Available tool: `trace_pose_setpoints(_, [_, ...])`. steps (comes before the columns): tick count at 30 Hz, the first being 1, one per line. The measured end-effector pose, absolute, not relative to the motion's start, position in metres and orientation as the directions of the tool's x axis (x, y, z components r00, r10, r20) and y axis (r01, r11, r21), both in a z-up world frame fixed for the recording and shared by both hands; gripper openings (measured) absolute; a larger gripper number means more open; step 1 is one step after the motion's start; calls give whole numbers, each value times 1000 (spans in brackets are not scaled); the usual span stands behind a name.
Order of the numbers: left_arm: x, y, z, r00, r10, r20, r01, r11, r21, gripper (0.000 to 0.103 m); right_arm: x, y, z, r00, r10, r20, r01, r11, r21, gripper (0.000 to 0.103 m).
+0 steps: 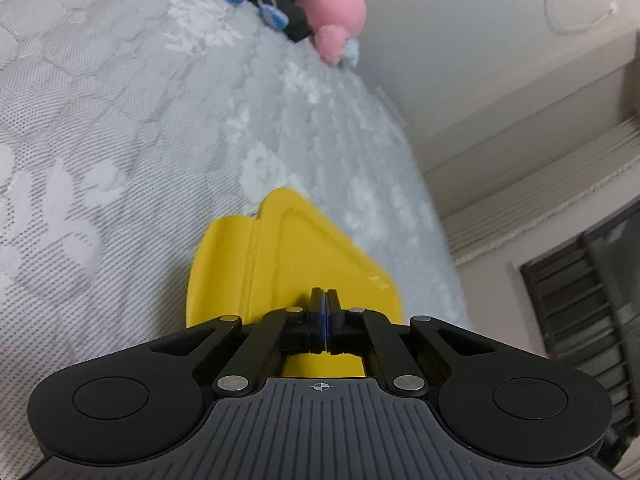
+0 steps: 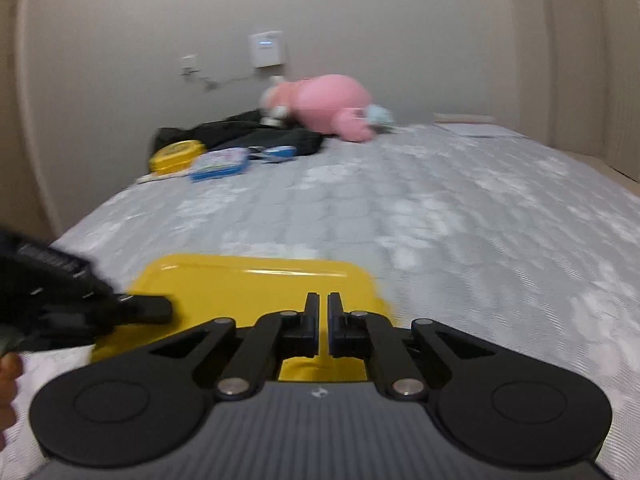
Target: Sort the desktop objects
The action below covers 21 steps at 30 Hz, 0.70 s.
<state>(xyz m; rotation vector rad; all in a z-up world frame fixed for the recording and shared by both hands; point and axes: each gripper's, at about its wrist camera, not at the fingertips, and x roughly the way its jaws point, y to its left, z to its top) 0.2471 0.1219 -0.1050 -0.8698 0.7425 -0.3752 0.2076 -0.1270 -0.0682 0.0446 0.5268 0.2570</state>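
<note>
Left tool [image 1: 324,304] has its fingers pressed together on the near rim of a yellow tray [image 1: 304,256], the blue pads nipping the thin edge. In the right wrist view this same tool [image 2: 148,310] comes in from the left and grips the tray's [image 2: 256,284] left edge. Right tool [image 2: 323,312] sits at the tray's near edge with its fingers nearly together, a narrow gap between them; whether they pinch the rim cannot be told.

The tray lies at the near end of a bed with a grey patterned mattress [image 2: 460,216]. Beyond the tray the mattress runs bare across its middle and right side up to the far edge by the wall.

At the far left corner sit a yellow round tin [image 2: 175,155], a blue-edged case [image 2: 219,164], a small blue keyring item [image 2: 276,153] and dark cloth [image 2: 256,132]. A pink plush toy [image 2: 328,102] lies along the far edge, touching the cloth.
</note>
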Motion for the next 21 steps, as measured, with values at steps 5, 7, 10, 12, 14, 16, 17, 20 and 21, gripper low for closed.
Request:
trace_pose_setpoints(5, [232, 157, -85, 817, -406, -408, -49, 657, -752, 48, 211, -68, -66, 785, 399, -474, -420, 905, 67, 6])
trace_pose_setpoints(7, [229, 170, -89, 824, -386, -416, -93, 632, -770, 48, 215, -46, -71, 756, 422, -501, -467, 883, 40, 6])
trace_pose_setpoints(10, [229, 175, -91, 823, -389, -415, -110, 607, -787, 48, 211, -35, -80, 775, 383, -502, -454, 891, -22, 5])
trace_pose_setpoints(12, [230, 170, -86, 822, -389, -415, -89, 633, -769, 49, 212, -42, -83, 789, 351, -504, -424, 905, -33, 5])
trace_pose_setpoints(14, [231, 161, -81, 814, -412, -409, -52, 650, -758, 50, 214, -52, -85, 790, 342, -508, -411, 911, -26, 5])
trace_pose_setpoints(16, [228, 155, -77, 805, -438, -402, -15, 661, -750, 50, 212, -56, -84, 789, 336, -514, -420, 906, -53, 5])
trace_pose_setpoints(17, [226, 151, -75, 800, -453, -393, 9, 665, -747, 50, 211, -57, -82, 788, 333, -517, -428, 901, -71, 4])
trace_pose_setpoints(20, [221, 135, -69, 783, -501, -368, 89, 676, -732, 48, 209, -78, -74, 818, 291, -496, -373, 925, -73, 5])
trace_pose_setpoints(21, [221, 129, -68, 776, -514, -366, 110, 682, -724, 48, 207, -87, -71, 834, 268, -482, -343, 936, -73, 5])
